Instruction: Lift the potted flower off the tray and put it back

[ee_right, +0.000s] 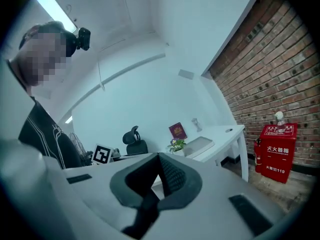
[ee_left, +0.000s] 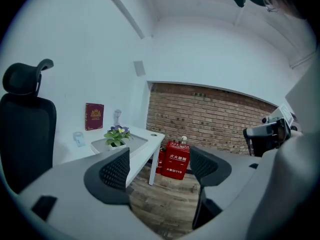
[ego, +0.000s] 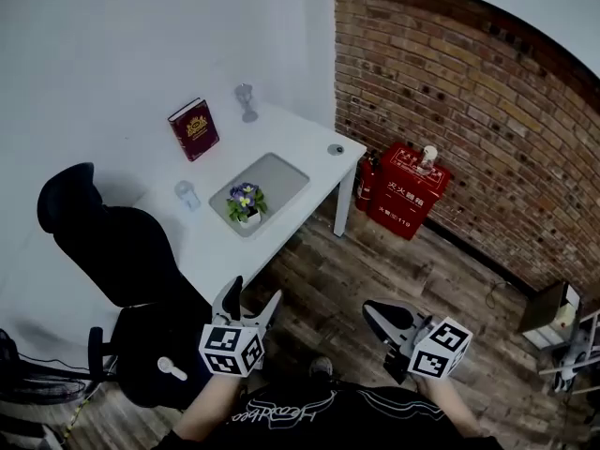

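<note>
Looking down, head view: a small potted flower with purple blooms in a white pot [ego: 246, 202] stands on the near end of a flat grey tray [ego: 284, 176] on the white bench [ego: 305, 137]. The left gripper [ego: 255, 293] and right gripper [ego: 375, 315] hang over the wooden floor [ego: 319, 270], well apart from the bench.
Left gripper view: its jaws are spread wide with nothing between them. The flower shows far off, above the left pad.
Right gripper view: its jaws are pressed together at the tips and empty. The flower and tray lie beyond them.
Risk: the black office chair [ego: 112, 242] sits just beside the left gripper, so a reach may snag on it. Closed right jaws would shove the pot rather than grip it. The clear tumbler [ego: 187, 194] near the tray could be knocked over.
Only the head view shows: where the pot sits on the tray, and the tumbler.
Only the right gripper view shows: the jaw tips meeting.
</note>
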Demonstrator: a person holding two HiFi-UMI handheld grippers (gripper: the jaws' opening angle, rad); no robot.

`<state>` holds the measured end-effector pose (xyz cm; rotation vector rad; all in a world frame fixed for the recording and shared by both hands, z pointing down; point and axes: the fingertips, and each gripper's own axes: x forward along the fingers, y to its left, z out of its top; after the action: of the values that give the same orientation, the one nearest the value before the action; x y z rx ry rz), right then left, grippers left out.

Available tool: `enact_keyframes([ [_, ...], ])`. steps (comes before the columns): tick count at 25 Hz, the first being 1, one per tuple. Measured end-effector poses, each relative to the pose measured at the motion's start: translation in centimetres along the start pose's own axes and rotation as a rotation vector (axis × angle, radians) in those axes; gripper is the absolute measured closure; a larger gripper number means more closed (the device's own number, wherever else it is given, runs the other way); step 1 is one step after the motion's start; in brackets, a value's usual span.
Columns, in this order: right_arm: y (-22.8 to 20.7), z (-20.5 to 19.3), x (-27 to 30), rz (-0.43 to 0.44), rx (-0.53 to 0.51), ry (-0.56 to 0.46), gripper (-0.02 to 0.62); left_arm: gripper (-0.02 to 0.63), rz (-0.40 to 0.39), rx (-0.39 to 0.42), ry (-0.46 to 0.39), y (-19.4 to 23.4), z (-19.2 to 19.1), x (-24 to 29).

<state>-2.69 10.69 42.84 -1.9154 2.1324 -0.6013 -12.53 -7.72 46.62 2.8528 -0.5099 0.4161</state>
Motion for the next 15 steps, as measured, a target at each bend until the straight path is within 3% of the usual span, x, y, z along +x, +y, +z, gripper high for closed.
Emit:
enact_keyframes([
  [15, -6.9, 3.8, 10.6, 0.097, -0.009, 0.034, 0.594, 0.239, 0.094, -0.010, 0.059, 8.2, 0.3, 9.9],
])
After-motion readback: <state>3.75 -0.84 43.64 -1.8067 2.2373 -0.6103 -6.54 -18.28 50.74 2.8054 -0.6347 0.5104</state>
